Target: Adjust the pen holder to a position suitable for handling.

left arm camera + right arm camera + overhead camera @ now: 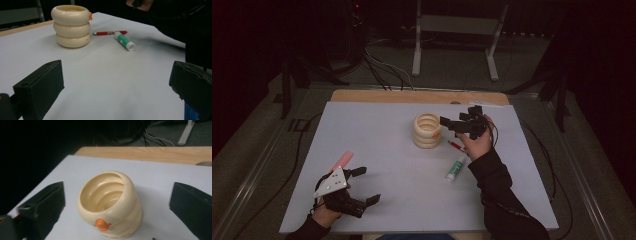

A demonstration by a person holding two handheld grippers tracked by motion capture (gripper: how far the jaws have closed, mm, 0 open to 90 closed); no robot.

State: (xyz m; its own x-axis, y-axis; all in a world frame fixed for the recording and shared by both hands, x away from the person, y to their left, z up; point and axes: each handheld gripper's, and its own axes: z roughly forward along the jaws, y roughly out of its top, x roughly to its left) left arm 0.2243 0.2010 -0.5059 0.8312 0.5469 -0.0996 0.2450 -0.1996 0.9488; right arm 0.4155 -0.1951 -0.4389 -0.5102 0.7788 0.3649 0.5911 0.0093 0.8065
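Item: cream ringed pot [427,130], three stacked bulges, open mouth up, small orange knob on its side, standing upright a little past the middle of the sheet. Your right gripper [455,124] hangs just at its 3 o'clock, jaws spread wide on either side of the pot in the right gripper view and gripping nothing; the pads are clear of the pot's wall. Step in hand, by my reading: approach for a grasp on the pot, not yet made. The next move calls for you to bring the jaws level around the pot, square to it, then close gently, since a rounded wall may slip or tip. Your left gripper [353,186] rests at 7 o'clock near the sheet's front edge, jaws apart and empty. Loose stock: red pen [456,145] and green-and-white glue stick [455,168] at the pot's 4 to 5 o'clock, a pink marker [343,160] just beyond the left gripper. Surface: pale grey sheet [387,150] over a wooden table [412,96], whose bare edge shows at 12 o'clock. Room: dark, carpeted floor, cables and a metal stand's legs [454,45] behind.
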